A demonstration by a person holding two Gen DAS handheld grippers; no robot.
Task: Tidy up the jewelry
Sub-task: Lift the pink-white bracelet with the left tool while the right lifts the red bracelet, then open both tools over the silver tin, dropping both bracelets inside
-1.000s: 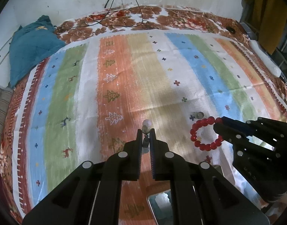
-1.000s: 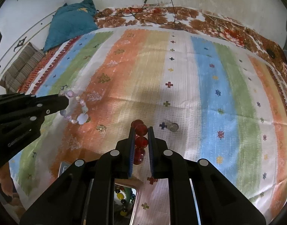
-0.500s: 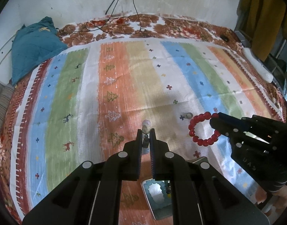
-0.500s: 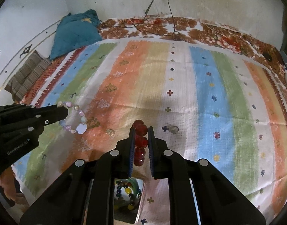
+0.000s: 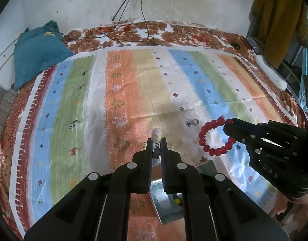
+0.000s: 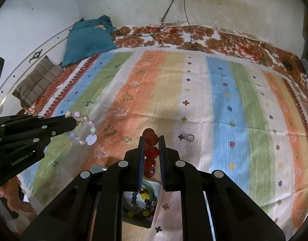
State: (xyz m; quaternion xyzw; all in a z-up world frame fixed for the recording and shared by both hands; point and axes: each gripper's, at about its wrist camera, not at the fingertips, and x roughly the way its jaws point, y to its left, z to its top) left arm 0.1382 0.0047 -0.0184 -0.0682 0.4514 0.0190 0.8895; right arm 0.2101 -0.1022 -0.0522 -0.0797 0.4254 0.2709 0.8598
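Left gripper point(image 5: 156, 146) clamps pale pastel bead bracelet point(image 6: 83, 128); right gripper point(image 6: 151, 150) clamps red round-bead bracelet point(image 5: 214, 136). Both loops dangle clear above striped woven mat point(image 5: 133, 92), probably bound for mirrored metal tray point(image 6: 138, 210) below.

Dim, soft indoor light recorded through two strongly curved fisheye lenses.

The striped bedspread point(image 5: 133, 92) was lit evenly, brighter toward the right, and a faint grey shadow was cast across its middle. Pale glare was seen on the metal tray point(image 6: 154, 217) and on the white wall point(image 6: 133, 4), which appeared washed out and stained. Straight edges were bent near the borders, and the corners were vignetted to black. The cloth weave was rendered slightly smeared and grainy, while the near black fingers point(image 5: 175, 180) were kept fairly sharp.
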